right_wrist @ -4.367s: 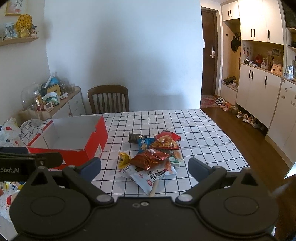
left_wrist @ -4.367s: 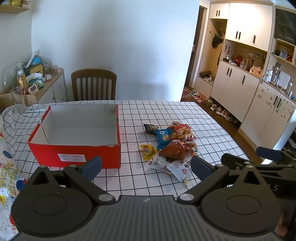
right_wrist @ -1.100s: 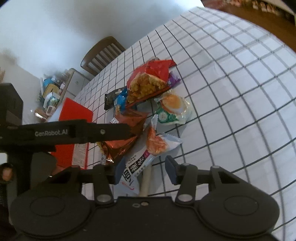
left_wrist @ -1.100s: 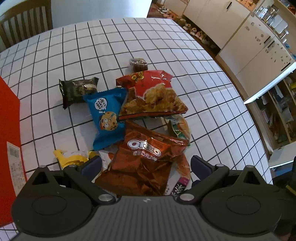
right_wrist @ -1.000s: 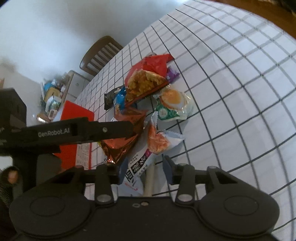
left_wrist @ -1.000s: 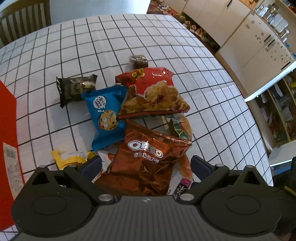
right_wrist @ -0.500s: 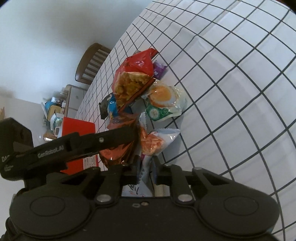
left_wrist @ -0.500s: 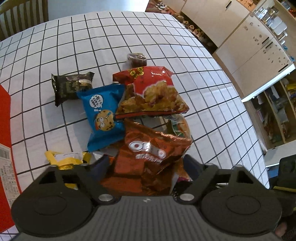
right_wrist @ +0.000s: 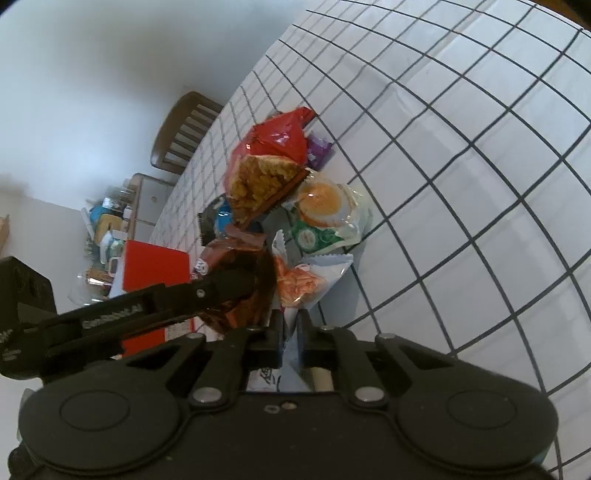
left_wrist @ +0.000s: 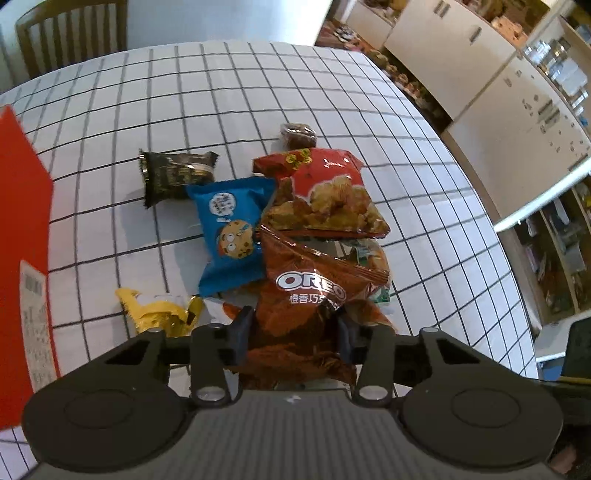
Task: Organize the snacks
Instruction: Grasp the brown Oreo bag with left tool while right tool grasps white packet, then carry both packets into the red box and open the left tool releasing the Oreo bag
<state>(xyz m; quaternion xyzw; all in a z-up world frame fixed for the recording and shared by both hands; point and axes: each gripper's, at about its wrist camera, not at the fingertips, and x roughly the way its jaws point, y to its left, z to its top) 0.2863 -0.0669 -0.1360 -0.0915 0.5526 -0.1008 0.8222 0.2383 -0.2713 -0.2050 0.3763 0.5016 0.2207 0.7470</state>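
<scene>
A pile of snack packets lies on the checked tablecloth (left_wrist: 184, 92). My left gripper (left_wrist: 293, 326) is shut on the brown Oreo bag (left_wrist: 306, 295), which crumples between the pads. My right gripper (right_wrist: 290, 326) is shut on a white packet with orange snacks (right_wrist: 299, 284). The Oreo bag (right_wrist: 236, 266) and the left gripper's arm also show in the right wrist view. Other packets: blue cookie (left_wrist: 231, 229), red popcorn-chicken bag (left_wrist: 325, 192), black packet (left_wrist: 173, 173), yellow packet (left_wrist: 155, 310), green-and-white packet (right_wrist: 325, 214).
The red cardboard box (left_wrist: 22, 229) stands at the left of the pile, also in the right wrist view (right_wrist: 151, 269). A wooden chair (left_wrist: 70, 33) stands at the table's far side. White cabinets (left_wrist: 498, 74) line the right wall.
Both grippers came down to the pile and closed: the left onto the Oreo bag, the right onto the white packet. The Oreo bag has crumpled and lifted slightly.
</scene>
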